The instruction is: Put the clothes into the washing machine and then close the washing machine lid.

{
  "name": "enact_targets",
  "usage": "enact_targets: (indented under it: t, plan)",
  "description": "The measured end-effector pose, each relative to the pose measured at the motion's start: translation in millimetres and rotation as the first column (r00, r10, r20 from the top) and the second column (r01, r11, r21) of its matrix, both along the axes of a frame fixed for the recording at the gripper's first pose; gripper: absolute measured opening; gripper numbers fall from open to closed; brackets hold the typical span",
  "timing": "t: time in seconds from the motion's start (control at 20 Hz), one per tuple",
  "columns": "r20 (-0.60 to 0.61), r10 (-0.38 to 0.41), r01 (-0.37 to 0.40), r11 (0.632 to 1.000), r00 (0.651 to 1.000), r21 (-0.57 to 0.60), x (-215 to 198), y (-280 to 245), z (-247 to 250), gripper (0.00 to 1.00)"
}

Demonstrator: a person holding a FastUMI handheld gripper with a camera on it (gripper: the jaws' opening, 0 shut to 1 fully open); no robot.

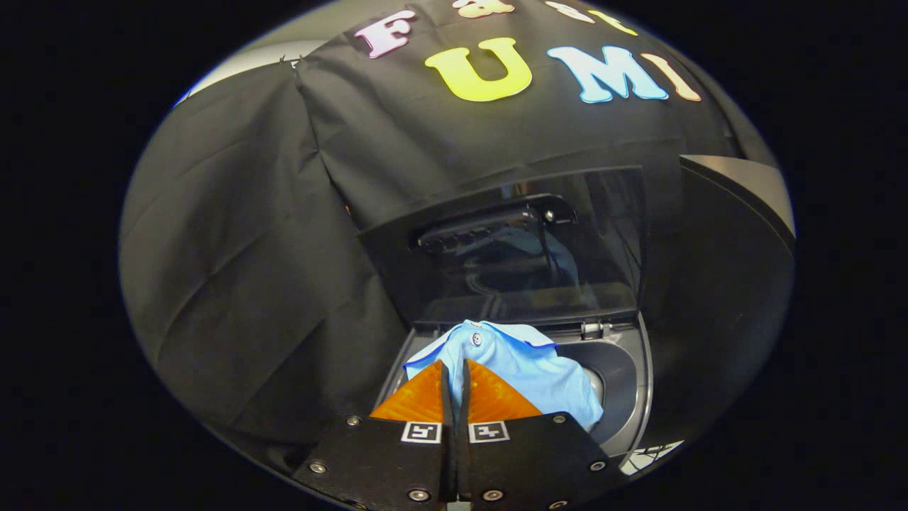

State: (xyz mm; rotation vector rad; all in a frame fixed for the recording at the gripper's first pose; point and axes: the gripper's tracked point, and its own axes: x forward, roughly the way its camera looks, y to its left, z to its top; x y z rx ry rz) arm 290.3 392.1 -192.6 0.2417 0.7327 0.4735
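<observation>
The gripper [454, 372] has its fingers clenched on a fold of the light blue polo shirt [525, 369], which hangs just ahead of them over the washing machine's open tub [624, 383], below the raised lid [511, 248].

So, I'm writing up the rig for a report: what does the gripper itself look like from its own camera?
The gripper has two wedge-shaped jaws tapering to narrow tips, mounted on flat black plates fixed with round silver screws. Each plate carries a small square black-and-white marker just behind its jaw.
</observation>
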Motion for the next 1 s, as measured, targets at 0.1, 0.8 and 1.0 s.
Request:
enact_targets:
  t: [0.1, 0.8, 1.0]
  plan:
    - [-0.022, -0.010, 0.009, 0.999, 1.000, -0.044, -1, -1, -20, 0.02]
    - [-0.063, -0.085, 0.072, 0.979, 0.994, -0.191, -14, -15, -79, 0.96]
    - [0.075, -0.083, 0.096, 0.977, 0.994, -0.189, -4, -15, -48, 0.96]
